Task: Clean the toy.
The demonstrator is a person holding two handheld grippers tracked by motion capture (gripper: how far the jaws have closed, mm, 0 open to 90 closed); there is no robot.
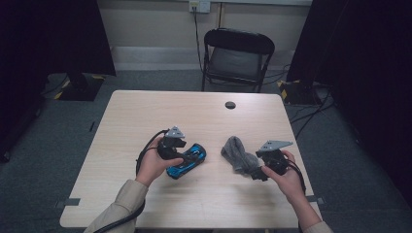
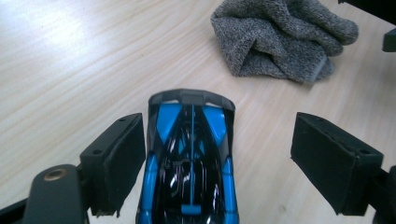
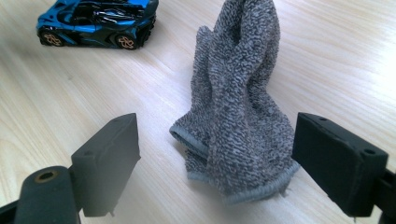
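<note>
1. Blue car [image 1: 186, 160]: lying on the table [image 1: 145, 111], centre-left, wheels down. My left gripper [image 2: 215, 158] is straddling it, jaws apart, pads not pressing.
2. Grey cloth [image 1: 238, 154]: lying crumpled just right of the car, apart from it. My right gripper [image 3: 215, 163] is hovering over its near end, jaws wide, nothing pinched.
3. Progress, as I am judging it: both items are resting free on the wood; either grasp is remaining to be made.

Beige sleeves [image 1: 124, 200]; each black claw [image 1: 177, 154] carries a grey three-cornered plate and black cable.
</note>
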